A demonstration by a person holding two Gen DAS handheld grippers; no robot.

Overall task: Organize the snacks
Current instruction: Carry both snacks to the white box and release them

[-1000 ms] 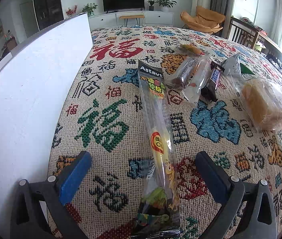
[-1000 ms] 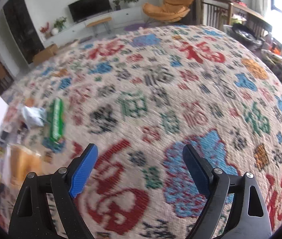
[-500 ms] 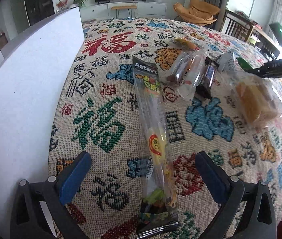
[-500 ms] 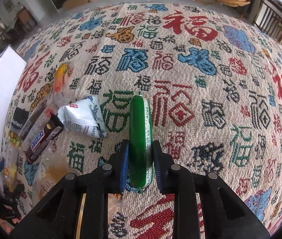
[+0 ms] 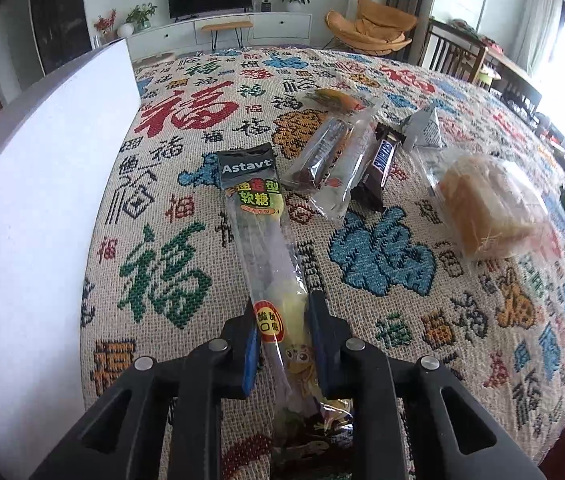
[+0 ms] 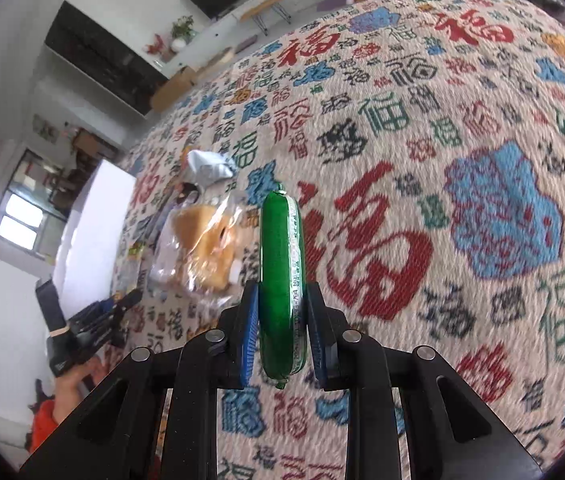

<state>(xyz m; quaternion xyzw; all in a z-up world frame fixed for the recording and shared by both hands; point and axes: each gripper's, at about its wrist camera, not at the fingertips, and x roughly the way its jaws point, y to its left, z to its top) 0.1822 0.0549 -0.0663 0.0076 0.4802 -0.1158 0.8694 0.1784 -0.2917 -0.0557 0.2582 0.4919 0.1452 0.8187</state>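
My left gripper (image 5: 282,312) is shut on a long clear candy packet (image 5: 266,240) with a black "Astavt" top, which lies on the patterned cloth. My right gripper (image 6: 282,300) is shut on a green sausage stick (image 6: 280,264) and holds it above the cloth. A bagged bread piece (image 5: 486,204) lies to the right in the left wrist view and also shows in the right wrist view (image 6: 202,248). A clear-wrapped bar (image 5: 330,156), a Snickers bar (image 5: 382,160), a silver pouch (image 5: 422,132) and an orange snack (image 5: 334,98) lie behind the candy.
A white box (image 5: 38,208) stands along the left side of the cloth, also in the right wrist view (image 6: 90,224). The cloth (image 6: 482,160) spreads wide to the right. The left gripper and hand show at the lower left in the right wrist view (image 6: 94,320).
My left gripper has closed on the candy packet. My right gripper closed on the green stick, lifted it off the cloth and swung right, away from the pile.
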